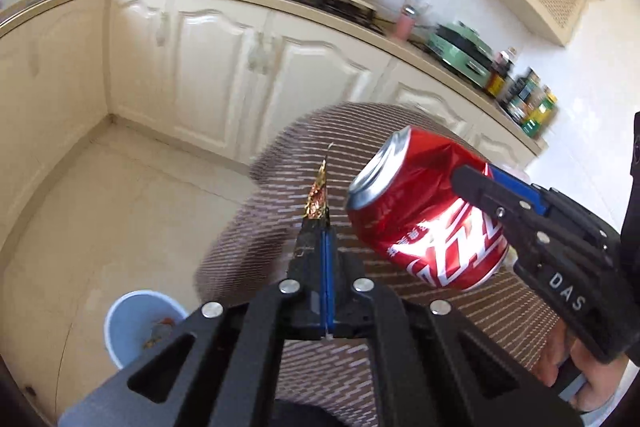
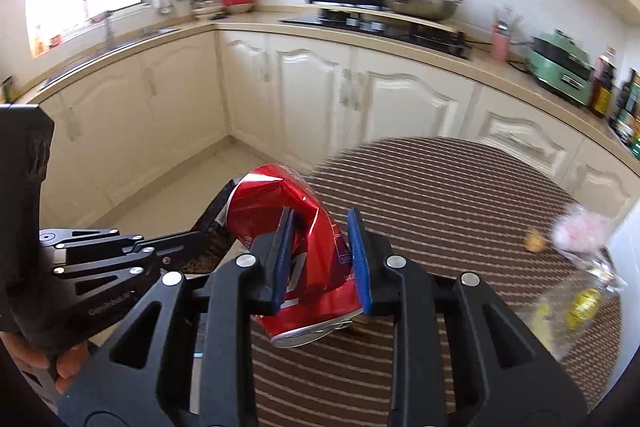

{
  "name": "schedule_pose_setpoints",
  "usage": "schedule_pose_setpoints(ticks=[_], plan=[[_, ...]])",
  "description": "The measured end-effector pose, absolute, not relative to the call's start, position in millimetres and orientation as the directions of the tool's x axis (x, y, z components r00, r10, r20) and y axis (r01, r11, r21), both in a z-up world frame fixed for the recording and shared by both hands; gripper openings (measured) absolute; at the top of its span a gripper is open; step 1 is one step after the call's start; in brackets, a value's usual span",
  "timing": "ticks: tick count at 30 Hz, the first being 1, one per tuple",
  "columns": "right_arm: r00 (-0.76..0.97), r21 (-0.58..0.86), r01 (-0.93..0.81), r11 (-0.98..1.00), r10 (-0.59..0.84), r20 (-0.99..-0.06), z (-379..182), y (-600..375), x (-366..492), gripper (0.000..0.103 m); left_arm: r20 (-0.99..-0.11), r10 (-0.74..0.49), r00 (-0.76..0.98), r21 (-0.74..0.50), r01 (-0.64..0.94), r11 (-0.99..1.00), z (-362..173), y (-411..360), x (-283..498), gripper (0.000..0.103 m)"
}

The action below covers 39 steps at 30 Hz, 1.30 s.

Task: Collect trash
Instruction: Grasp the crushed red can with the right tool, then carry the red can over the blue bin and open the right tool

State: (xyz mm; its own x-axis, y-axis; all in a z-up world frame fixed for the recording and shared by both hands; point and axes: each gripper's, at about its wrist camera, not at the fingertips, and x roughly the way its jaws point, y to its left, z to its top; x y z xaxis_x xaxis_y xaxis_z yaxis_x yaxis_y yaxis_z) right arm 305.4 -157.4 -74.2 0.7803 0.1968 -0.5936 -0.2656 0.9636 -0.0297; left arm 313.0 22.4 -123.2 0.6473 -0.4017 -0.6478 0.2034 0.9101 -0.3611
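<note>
Right hand-held gripper point(image 2: 322, 259) clamps dented can point(image 2: 296, 227); left hand-held gripper point(image 1: 318, 223) pinches foil wrapper point(image 1: 318, 197).

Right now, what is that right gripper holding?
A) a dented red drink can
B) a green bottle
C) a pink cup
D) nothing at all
A: the right gripper has its blue pads pressed against both sides of a dented red can, held up above the striped table.

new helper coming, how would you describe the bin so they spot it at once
Start at the round striped table by the cream cabinets. On the pale floor tiles beside it stands the bin. It is a light-blue bucket, open-topped, with scraps already inside.
</note>
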Motion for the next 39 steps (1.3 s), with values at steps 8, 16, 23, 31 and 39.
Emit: schedule_pose_setpoints(ticks=[8,16,23,31,39], plan=[[0.681,0.030,-0.441,0.897,0.357,-0.640,-125,-14,327,0.027,-0.741,-0.143,0.656,-0.229,-0.047,0.972,-192,148,294,0.000],[0.555,0.027,-0.482,0.876,0.329,-0.764,-238,80,359,0.027,-0.852,-0.108,0.512,-0.229,-0.179,0.957,-311,214,314,0.000],[0.466,0.041,-0.454,0.890,0.277,-0.840,-313,94,386,0.027,-0.885,-0.135,0.445,-0.252,-0.215,0.944,-374,228,331,0.008],[0.427,0.060,-0.444,0.894,0.270,-0.863,-346,104,391,0.027,-0.878,-0.029,0.478,-0.164,-0.244,0.956,-383,237,334,0.044],[0.406,0.074,-0.450,0.890,0.278,-0.870,-360,118,395,0.027,-0.877,0.017,0.480,-0.136,-0.282,0.950,-383,254,330,0.045]])
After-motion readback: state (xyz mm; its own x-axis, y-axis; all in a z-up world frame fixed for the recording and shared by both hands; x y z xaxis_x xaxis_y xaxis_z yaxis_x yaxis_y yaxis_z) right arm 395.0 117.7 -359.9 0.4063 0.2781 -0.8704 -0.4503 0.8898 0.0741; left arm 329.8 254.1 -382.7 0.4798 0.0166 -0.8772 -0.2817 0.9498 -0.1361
